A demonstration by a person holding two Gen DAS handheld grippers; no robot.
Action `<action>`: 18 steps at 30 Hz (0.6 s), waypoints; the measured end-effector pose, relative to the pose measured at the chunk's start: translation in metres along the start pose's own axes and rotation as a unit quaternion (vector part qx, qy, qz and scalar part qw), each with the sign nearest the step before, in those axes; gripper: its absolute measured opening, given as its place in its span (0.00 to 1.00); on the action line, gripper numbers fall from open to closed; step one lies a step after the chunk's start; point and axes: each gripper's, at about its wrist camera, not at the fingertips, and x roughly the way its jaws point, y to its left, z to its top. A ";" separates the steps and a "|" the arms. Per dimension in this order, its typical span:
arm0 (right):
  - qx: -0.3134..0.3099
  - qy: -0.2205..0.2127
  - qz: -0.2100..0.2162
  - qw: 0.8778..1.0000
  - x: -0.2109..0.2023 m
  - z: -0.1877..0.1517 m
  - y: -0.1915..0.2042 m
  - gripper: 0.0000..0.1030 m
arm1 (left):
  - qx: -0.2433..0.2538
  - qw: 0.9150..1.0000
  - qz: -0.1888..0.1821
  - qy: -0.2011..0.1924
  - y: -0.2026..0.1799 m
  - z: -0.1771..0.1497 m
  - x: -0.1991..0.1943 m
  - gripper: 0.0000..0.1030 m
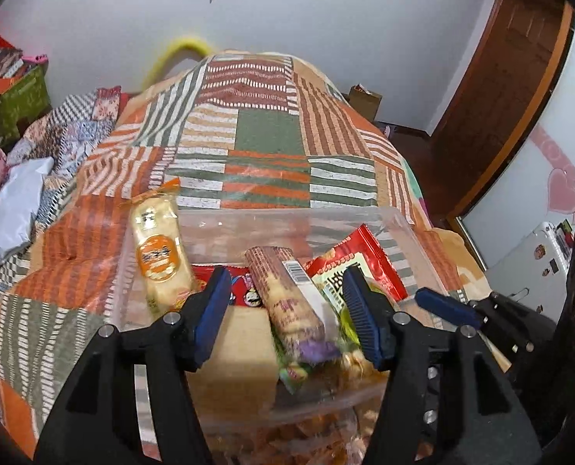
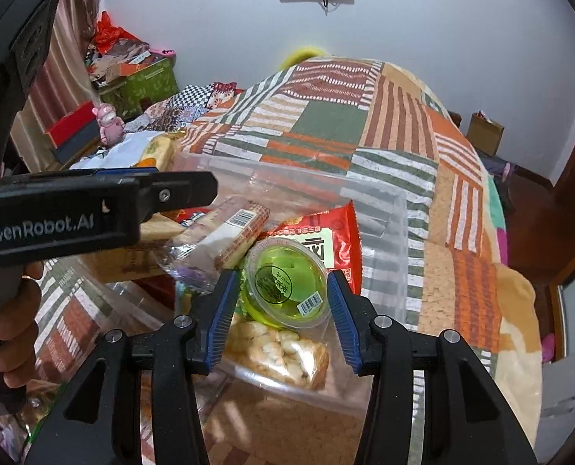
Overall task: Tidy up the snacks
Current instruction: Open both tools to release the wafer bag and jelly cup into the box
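Note:
A clear plastic bin [image 1: 287, 215] on the bed holds several snacks. My left gripper [image 1: 286, 270] hangs over it, open, its blue pads either side of a brown wafer pack [image 1: 287, 298] without touching it. An orange-labelled cracker pack [image 1: 157, 248] leans on the bin's left wall. Beside the wafer pack lies a red bag [image 1: 367, 250]. My right gripper [image 2: 283, 273] is open over a green jelly cup [image 2: 285, 283], which rests on a rice-cake pack [image 2: 283, 348] between the pads. The wafer pack [image 2: 233, 232] and red bag [image 2: 341, 232] lie just beyond.
A striped patchwork bedspread [image 1: 268, 131] covers the bed. Boxes and clutter [image 2: 132, 73] are piled at the far left. A brown paper bag [image 2: 485, 131] stands on the floor at right. A hand [image 2: 16, 310] holds the left gripper's handle.

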 end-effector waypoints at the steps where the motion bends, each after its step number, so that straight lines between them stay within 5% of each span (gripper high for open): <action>1: 0.002 -0.002 0.002 1.000 -0.004 -0.001 0.000 0.47 | 0.004 1.000 0.001 -0.003 0.000 -0.001 -0.005 0.58; 7: 0.012 -0.013 0.011 1.000 -0.030 -0.006 0.000 0.50 | 0.015 1.000 0.002 -0.021 0.001 -0.013 -0.044 0.58; 18: 0.012 -0.050 0.018 0.999 -0.095 -0.030 0.018 0.65 | 0.040 0.998 0.021 -0.044 0.004 -0.060 -0.116 0.73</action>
